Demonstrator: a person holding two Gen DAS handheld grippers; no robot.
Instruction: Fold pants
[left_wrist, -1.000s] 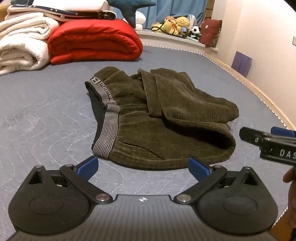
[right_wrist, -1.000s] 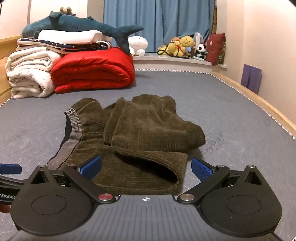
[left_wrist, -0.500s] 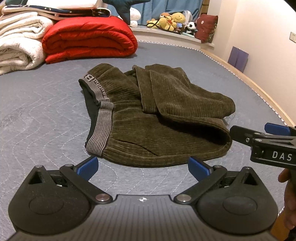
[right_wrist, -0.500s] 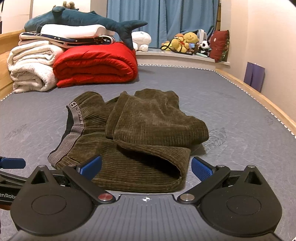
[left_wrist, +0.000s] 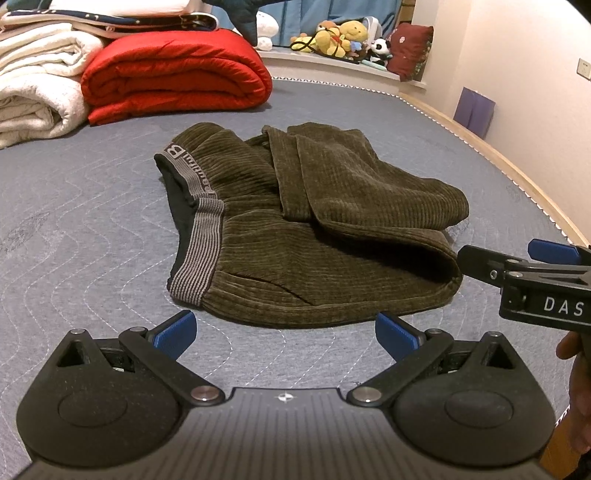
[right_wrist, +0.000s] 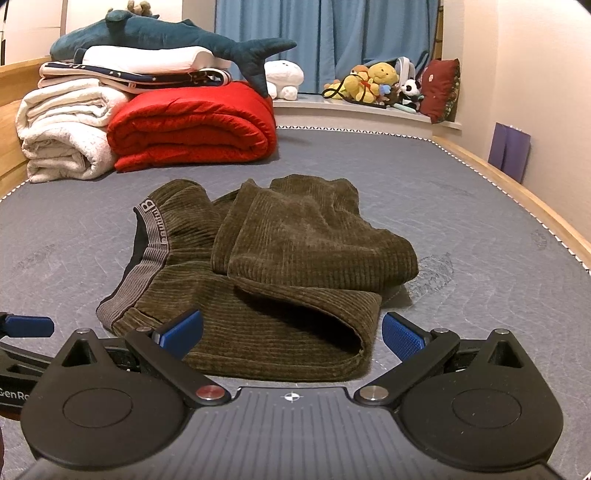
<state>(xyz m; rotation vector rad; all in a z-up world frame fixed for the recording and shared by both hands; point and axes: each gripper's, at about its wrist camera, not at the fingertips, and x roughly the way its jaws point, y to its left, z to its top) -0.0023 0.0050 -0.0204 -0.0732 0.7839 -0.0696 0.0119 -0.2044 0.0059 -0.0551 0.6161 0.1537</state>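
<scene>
I'm in a bedroom: a quilted mattress (right_wrist: 461, 206) under my fingers, folded blankets (right_wrist: 192, 125) ahead left, stuffed toys (right_wrist: 373, 83) by blue curtains (right_wrist: 325, 40) beyond.

Right gripper (left_wrist: 524, 275) cut off by right frame edge in left wrist view; jaw spacing indeterminate there. Holding hand (left_wrist: 576, 376) only partly visible. Pants (right_wrist: 258, 280) near hem hidden behind gripper body. Waistband lettering partly legible.

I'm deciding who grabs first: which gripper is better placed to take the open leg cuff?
Right gripper: open, and the leg cuff lies directly between its fingers. Left gripper faces the waistband end instead.
</scene>
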